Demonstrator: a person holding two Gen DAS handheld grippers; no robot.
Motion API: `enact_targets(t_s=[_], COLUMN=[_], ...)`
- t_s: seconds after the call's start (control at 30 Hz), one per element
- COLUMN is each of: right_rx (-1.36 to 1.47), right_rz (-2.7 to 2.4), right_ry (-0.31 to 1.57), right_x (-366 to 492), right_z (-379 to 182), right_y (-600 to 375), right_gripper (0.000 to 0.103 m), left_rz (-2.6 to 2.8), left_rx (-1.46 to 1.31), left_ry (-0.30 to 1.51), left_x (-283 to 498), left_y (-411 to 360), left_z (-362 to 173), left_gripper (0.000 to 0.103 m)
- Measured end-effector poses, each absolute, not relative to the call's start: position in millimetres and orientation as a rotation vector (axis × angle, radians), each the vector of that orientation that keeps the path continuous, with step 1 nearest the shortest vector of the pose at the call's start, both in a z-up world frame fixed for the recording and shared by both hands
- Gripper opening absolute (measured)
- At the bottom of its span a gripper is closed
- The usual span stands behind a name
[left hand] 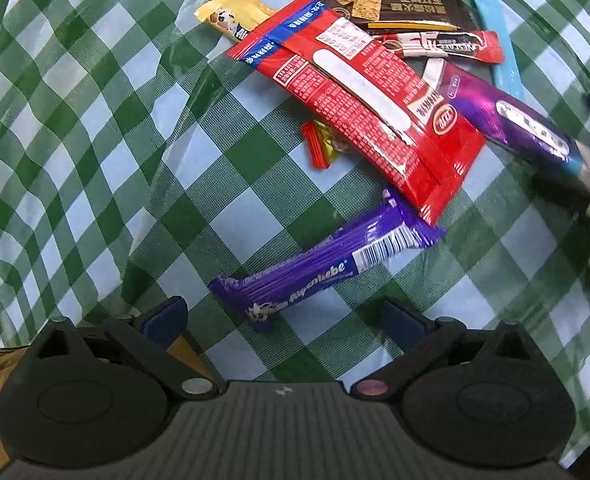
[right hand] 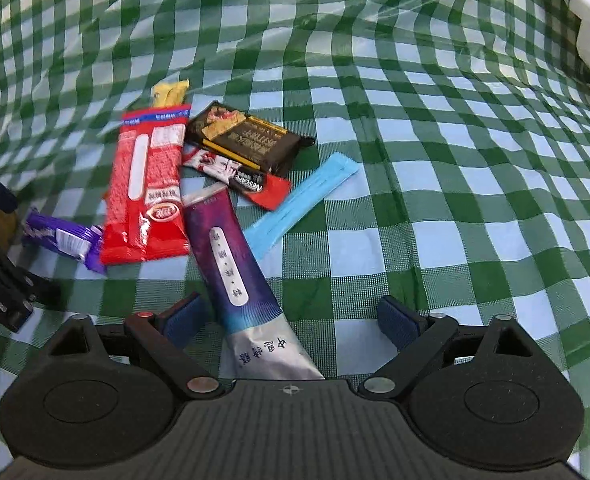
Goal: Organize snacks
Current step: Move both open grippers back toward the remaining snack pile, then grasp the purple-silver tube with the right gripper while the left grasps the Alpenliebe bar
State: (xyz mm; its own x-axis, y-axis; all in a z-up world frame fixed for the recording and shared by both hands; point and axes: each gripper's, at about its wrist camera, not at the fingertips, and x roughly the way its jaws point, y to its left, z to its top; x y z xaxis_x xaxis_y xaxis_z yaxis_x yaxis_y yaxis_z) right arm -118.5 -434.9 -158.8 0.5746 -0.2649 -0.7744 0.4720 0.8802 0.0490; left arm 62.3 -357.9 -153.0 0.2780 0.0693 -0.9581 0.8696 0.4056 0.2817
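left gripper (left hand: 283,320): wide, empty, over purple bar (left hand: 315,260)
right gripper (right hand: 291,320): wide, straddling purple pouch (right hand: 235,264), pads clear of it

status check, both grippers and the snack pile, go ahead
Left gripper open over purple chocolate bar. Right gripper open, long purple packet between jaws, not gripped. Snacks in overlapping heap, red packet on top.

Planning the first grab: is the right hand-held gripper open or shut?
Open. The right hand-held gripper has its blue pads wide apart, either side of the purple packet, not pressing it.
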Motion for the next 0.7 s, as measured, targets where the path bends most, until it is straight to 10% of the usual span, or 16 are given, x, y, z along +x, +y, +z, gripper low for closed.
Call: enact_targets(t_s=[0.17, 0.23, 0.27, 0.33, 0.7], right_rx=[0.197, 0.183, 0.174, 0.144, 0.253], right_rz=[-0.436, -0.427, -0.414, -0.407, -0.471], right_ry=[0.838, 0.816, 0.807, 0.813, 0.767], right_x=[-114.0, -117.1, -117.8, -118.9, -167.9], right_z=[-164.5, -160.5, -157.7, -154.5, -116.0], right_y=[-425.6, -422.1, -419.7, -413.0, -393.8], right_gripper=[0.093, 0.055, 0.045, 0.029, 0.026], left_rz=[-0.684, -0.748, -0.75, -0.75, -0.802], left_rx=[0.984, 0.923, 0.911, 0.908, 0.643], left_ry=[1.197, 1.232, 1.24, 1.238, 1.201], left_x=[65.3, 60.9, 57.3, 48.7, -0.4], left_y=[-353.8, -351.3, -350.1, -347.5, -311.8], left_z=[-148.4, -139.2, -136.3, -133.4, -58.5], left_gripper=[0.089, 0.044, 0.0, 0.0, 0.0])
